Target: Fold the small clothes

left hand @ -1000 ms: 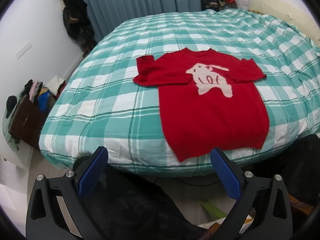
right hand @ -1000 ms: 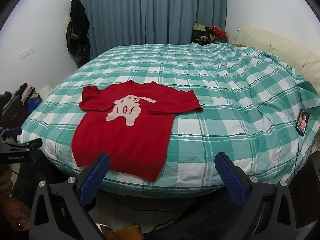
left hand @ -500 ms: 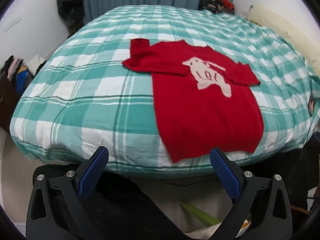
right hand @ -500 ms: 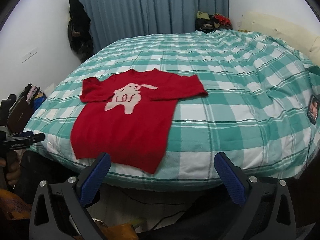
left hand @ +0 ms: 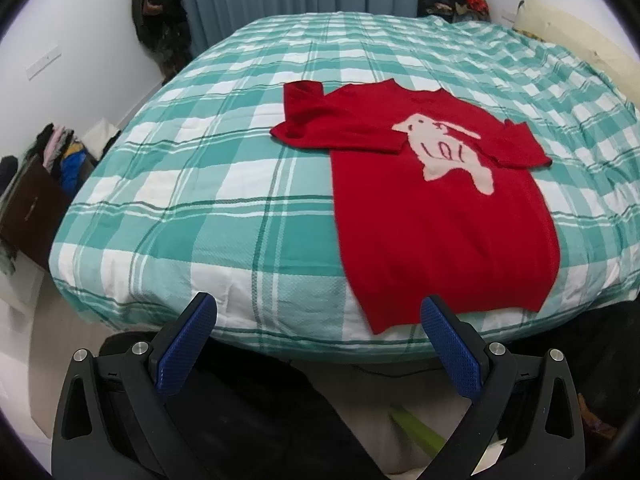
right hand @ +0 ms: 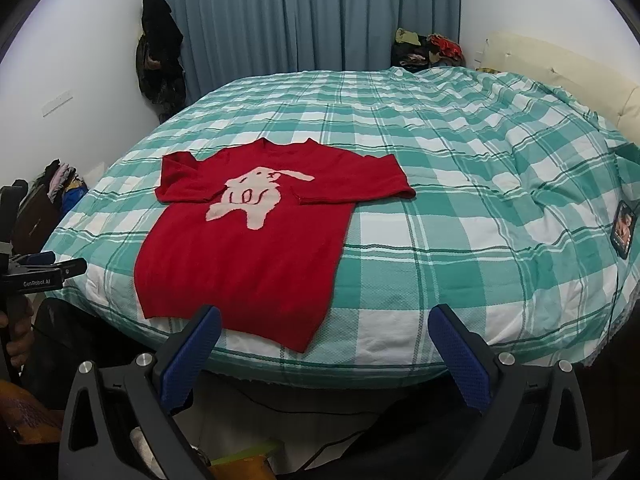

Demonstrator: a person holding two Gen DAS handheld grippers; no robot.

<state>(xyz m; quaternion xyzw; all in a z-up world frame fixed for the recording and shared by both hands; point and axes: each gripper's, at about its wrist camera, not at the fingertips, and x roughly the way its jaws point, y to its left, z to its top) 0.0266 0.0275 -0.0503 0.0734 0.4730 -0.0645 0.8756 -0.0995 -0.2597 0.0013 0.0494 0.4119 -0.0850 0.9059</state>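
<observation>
The left gripper [left hand: 318, 332] and right gripper [right hand: 324, 336] are held spread wide and empty, just off the bed's near edge. The bed [right hand: 460, 208] is covered by a teal-and-white checked duvet; blue curtains [right hand: 304, 16] and white walls are seen behind it. 1 red sweater [right hand: 244, 248] is laid flat near the near edge, its hem overhanging, both sleeves folded in, apart from both grippers. 1 phone [right hand: 623, 229] is seen at the right edge
</observation>
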